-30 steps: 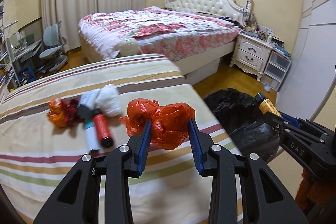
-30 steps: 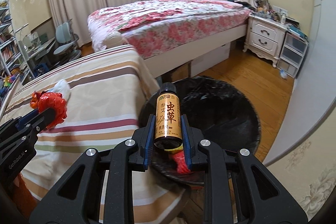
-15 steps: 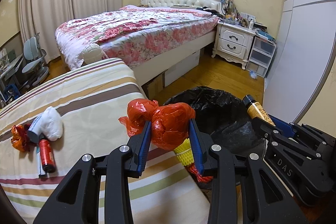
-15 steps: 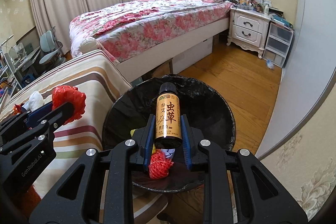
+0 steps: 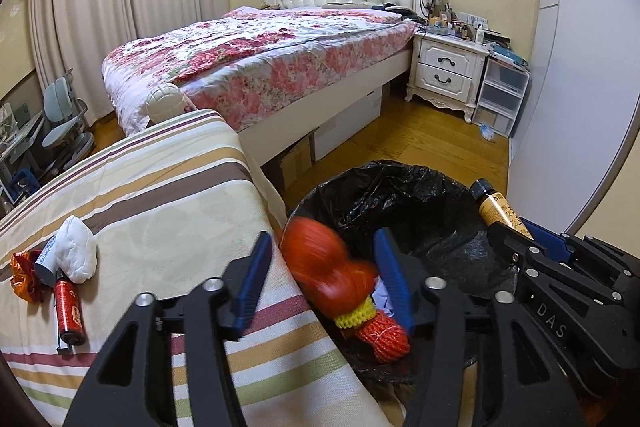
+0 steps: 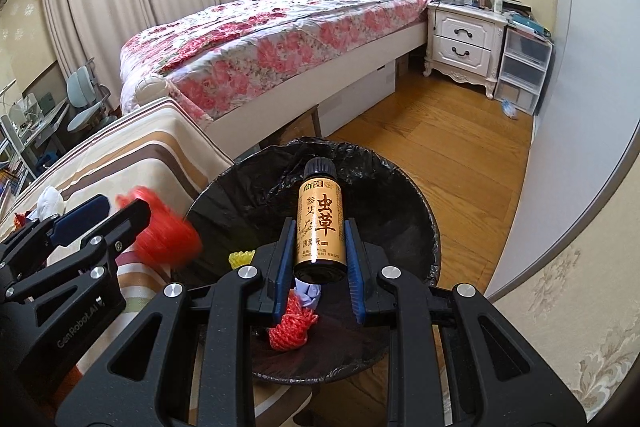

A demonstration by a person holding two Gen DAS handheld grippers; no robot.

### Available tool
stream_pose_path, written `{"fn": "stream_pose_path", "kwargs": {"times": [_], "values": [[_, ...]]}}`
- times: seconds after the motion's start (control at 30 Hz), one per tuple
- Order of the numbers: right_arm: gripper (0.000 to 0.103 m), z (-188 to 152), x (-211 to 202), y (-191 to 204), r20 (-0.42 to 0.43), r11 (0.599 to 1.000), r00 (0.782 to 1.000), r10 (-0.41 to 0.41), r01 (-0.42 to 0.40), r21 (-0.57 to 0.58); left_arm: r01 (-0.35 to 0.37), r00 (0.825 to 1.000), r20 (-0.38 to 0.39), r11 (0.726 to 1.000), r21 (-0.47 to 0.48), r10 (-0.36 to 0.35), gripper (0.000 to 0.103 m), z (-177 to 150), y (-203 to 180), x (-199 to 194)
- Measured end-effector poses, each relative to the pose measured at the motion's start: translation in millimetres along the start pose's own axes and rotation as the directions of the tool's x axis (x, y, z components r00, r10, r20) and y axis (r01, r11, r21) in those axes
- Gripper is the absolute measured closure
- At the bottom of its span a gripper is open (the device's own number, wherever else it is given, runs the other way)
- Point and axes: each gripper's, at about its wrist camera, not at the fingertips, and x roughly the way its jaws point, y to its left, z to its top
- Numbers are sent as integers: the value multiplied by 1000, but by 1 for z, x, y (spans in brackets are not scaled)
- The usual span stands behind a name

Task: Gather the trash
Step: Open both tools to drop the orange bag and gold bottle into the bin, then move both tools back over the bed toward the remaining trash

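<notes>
My left gripper point(image 5: 324, 279) is open over the near rim of the black-lined trash bin point(image 5: 404, 183). A crumpled red plastic bag point(image 5: 324, 267), blurred, is loose between its jaws and falling toward the bin; it also shows in the right wrist view point(image 6: 166, 231). My right gripper point(image 6: 318, 251) is shut on a small amber bottle point(image 6: 320, 223) with a black cap, held over the bin point(image 6: 404, 211). Red and yellow netting point(image 5: 378, 335) lies inside the bin.
On the striped table cover point(image 5: 160, 195) at left lie a white wad point(image 5: 76, 251), a red tube point(image 5: 68, 311) and an orange wrapper point(image 5: 24, 275). A floral bed point(image 5: 256, 59), a white nightstand point(image 5: 448, 75) and wooden floor lie beyond.
My left gripper has opened and let go of the red bag, which now drops toward the bin. Both grippers have moved further over the bin. The right still holds the bottle.
</notes>
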Motion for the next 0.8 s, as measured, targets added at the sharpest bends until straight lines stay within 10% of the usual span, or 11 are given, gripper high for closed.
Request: {"fn": "stream_pose_path", "kwargs": {"times": [0.8], "values": [[61,-3,5,3,-17,1000,1000,-5,5,-2,-43,999,1,999,-24,44,33,-1,14,-4]]}}
